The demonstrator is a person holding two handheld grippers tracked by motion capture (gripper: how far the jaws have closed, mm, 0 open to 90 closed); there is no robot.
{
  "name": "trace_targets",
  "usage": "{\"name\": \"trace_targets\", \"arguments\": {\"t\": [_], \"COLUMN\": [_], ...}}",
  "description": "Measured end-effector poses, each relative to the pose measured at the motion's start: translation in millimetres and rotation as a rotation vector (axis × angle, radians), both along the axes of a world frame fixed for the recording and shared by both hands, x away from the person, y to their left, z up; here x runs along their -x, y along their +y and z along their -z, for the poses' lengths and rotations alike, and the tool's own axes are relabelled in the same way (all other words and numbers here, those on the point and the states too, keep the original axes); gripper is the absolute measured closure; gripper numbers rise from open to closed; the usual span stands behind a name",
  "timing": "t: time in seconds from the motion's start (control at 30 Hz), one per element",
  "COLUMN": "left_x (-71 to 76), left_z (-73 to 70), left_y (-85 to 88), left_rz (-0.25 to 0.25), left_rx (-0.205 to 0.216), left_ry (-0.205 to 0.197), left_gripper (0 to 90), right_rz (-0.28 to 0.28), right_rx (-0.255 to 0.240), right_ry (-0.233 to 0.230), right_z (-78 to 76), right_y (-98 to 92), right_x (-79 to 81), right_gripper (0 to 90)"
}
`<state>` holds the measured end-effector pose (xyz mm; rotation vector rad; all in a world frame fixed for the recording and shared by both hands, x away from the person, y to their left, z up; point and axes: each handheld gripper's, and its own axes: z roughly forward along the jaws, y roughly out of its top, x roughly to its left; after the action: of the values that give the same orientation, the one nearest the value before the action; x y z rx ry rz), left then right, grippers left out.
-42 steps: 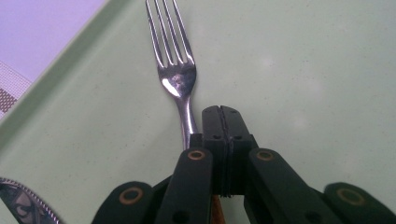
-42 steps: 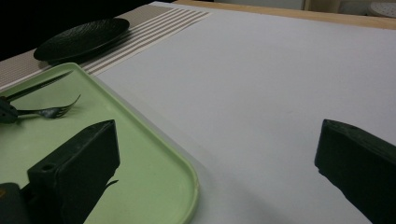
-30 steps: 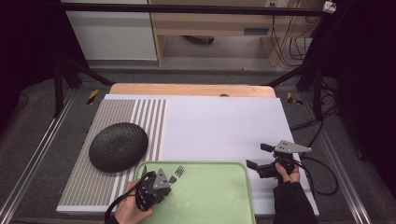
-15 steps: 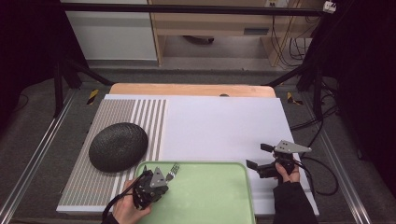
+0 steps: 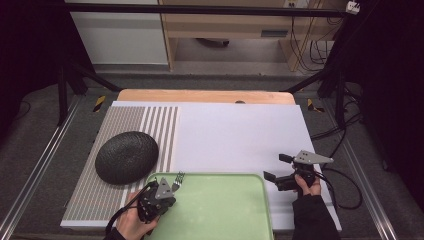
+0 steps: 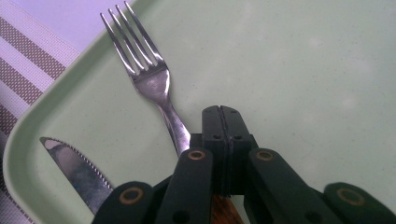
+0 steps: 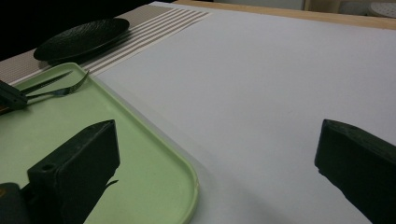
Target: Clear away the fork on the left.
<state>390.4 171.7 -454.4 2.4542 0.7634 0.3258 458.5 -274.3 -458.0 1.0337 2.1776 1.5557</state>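
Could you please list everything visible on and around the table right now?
Tray: one, light green, table's near edge.
Fork: one, silver, tray's left corner, handle running under the left claw's shut jaws.
Knife: one, silver, serrated, on tray beside fork.
Plate: one, black, on striped mat.
Striped mat: one, beige and white, table's left.
White sheet: one, table's centre.
Left claw: black, shut, over tray.
Right claw: black, open, right of tray.

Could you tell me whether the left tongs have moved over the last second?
Yes. The left tongs slid back toward the person, leftward along the tray.
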Motion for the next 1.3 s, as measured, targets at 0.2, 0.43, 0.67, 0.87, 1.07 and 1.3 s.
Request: {"name": "trace_targets", "arguments": {"t": [0.2, 0.43, 0.67, 0.87, 1.07, 1.3], "left_x": [1.6, 5.0, 8.4, 11.4, 13.0, 12.9], "left_z": [0.1, 0.2, 0.5, 0.8, 1.0, -0.2], "left_y": [4.3, 10.8, 16.2, 20.4, 24.7, 26.8], "left_rz": [-0.007, -0.011, -0.015, -0.020, -0.025, -0.028], "left_rx": [0.002, -0.001, 0.003, 0.005, 0.008, 0.011], "left_ry": [0.000, -0.002, -0.004, -0.008, -0.012, -0.021], "left_gripper": [89.5, 89.5, 89.3, 88.9, 88.5, 83.0], "right_rz": [0.001, 0.001, 0.002, 0.002, 0.002, 0.003], "right_rx": [-0.002, 0.000, 0.001, -0.001, -0.001, 0.000], "right_ry": [-0.001, -0.002, 0.001, 0.001, 0.001, 0.001], "right_z": [-0.1, 0.2, 0.3, 0.2, 0.2, 0.2], "right_y": [-0.2, -0.3, -0.2, -0.2, -0.2, -0.2], "right_x": [0.2, -0.1, 0.1, 0.2, 0.2, 0.1], "right_gripper": [0.4, 0.3, 0.4, 0.4, 0.3, 0.3]}}
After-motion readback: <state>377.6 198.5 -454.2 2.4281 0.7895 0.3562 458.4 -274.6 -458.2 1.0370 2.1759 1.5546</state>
